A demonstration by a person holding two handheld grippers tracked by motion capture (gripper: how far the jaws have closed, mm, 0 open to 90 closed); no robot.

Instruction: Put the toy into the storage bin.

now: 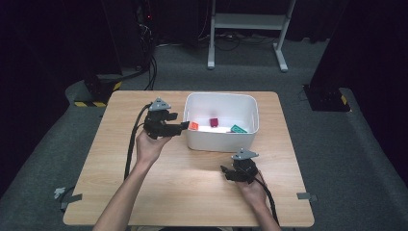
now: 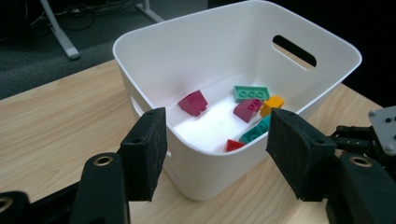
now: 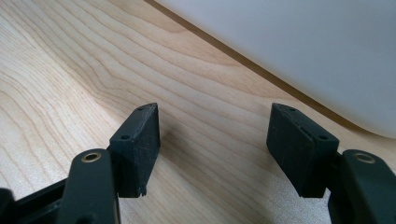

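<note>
The work in hand looks like gathering small toy bricks into the white bin (image 1: 221,120), and by the look of the table (image 1: 192,192) it is close to finished: no brick lies loose on the wood in the high view.

From the left tool's camera, several bricks rest on the bin floor. A dark red sloped brick (image 2: 194,102) sits toward 9 o'clock, a green flat plate (image 2: 251,93) lies toward 12 o'clock with a magenta brick (image 2: 247,110) touching it just below and an orange brick (image 2: 272,104) beside that toward 3 o'clock. A teal brick (image 2: 256,132) and a red brick (image 2: 233,145) lie against the near wall at 6 o'clock.

The left tool (image 1: 184,126) hangs at the bin's 9 o'clock rim, pointing over the wall; its jaws stand spread and nothing sits between them, so I judge that its last brick is already in the bin. The right tool (image 1: 224,171) rests low over the bare table at the bin's 6 o'clock side, well apart from the left one, jaws also spread wide with bare wood between them.

What may be left, as I judge it, is drawing the left tool back from the rim. Bricks off the table's edge cannot be ruled out.
</note>
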